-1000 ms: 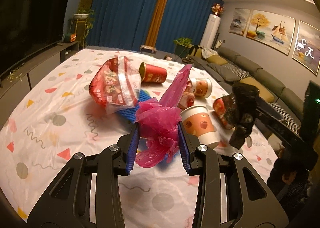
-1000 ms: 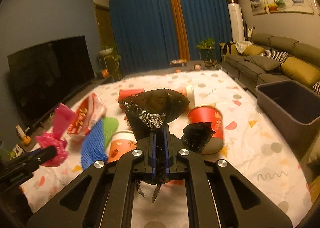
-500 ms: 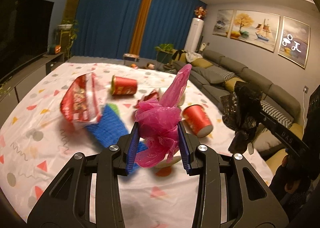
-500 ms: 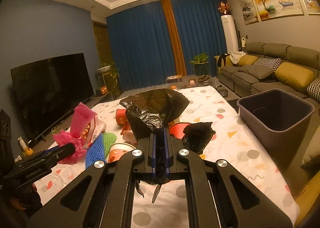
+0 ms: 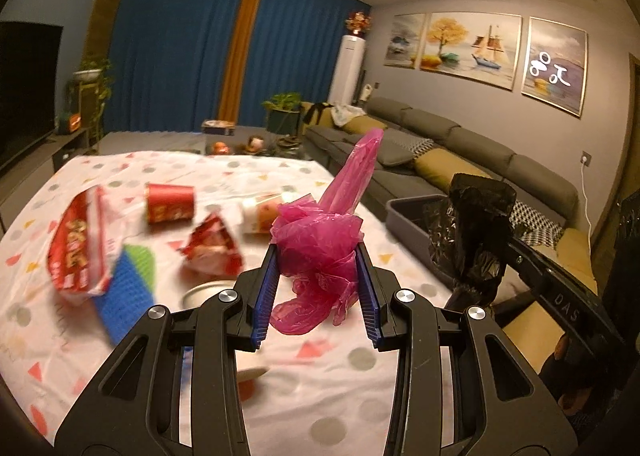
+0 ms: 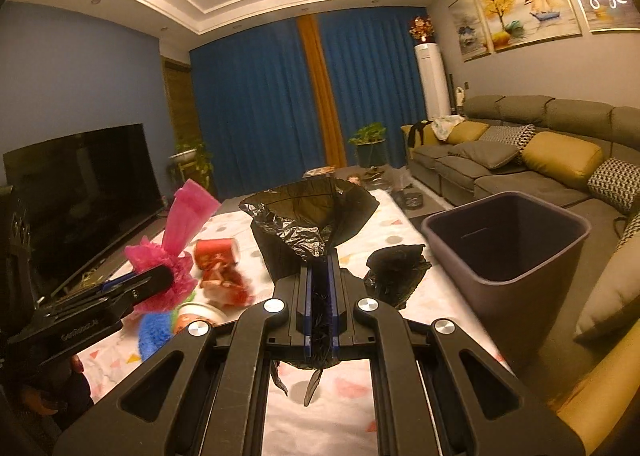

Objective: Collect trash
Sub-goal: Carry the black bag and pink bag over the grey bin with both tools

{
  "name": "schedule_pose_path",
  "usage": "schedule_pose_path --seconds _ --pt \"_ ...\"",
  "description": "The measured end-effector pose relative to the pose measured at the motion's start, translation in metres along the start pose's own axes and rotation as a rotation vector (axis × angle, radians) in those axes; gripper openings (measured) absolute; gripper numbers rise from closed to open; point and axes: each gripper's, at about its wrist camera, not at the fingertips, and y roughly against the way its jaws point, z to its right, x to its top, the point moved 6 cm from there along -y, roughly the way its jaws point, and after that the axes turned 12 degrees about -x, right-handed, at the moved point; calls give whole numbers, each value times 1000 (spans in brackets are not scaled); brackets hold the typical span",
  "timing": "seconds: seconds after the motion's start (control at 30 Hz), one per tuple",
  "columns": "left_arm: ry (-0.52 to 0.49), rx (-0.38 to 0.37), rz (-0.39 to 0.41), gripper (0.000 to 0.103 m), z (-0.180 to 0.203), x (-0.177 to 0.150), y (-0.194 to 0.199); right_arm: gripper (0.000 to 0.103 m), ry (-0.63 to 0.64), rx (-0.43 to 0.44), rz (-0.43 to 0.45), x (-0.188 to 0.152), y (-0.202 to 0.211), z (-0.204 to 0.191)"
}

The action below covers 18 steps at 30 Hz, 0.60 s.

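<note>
My left gripper point(image 5: 317, 288) is shut on a crumpled pink plastic bag point(image 5: 320, 248) and holds it above the table; it also shows in the right wrist view point(image 6: 168, 260). My right gripper point(image 6: 320, 296) is shut on a black plastic bag point(image 6: 308, 224), also seen in the left wrist view point(image 5: 472, 232). A grey trash bin point(image 6: 516, 256) stands to the right of the table. On the patterned tablecloth point(image 5: 320, 396) lie a red cup point(image 5: 170, 202), a red snack wrapper point(image 5: 212, 252), a red-and-white packet point(image 5: 78, 244) and a blue-green net point(image 5: 128, 288).
A second lump of black plastic point(image 6: 396, 272) lies near the bin. A paper cup point(image 5: 262, 212) lies on its side on the table. A grey sofa point(image 6: 532, 152) runs along the right, a television point(image 6: 80, 192) on the left.
Both grippers have risen and swung right with their bags still held. The trash on the table has dropped back and left, and the bin has come into view.
</note>
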Motion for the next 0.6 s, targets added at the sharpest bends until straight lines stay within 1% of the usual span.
schedule_pose_path --seconds 0.27,0.47,0.6 --pt "-34 -67 14 36 36 23 -43 8 -4 -88 41 22 -11 40" --pt "-54 -125 32 36 65 47 -81 8 -29 -173 88 49 -22 81" --pt "-61 -156 36 36 82 60 -106 8 -41 -225 103 61 -34 107"
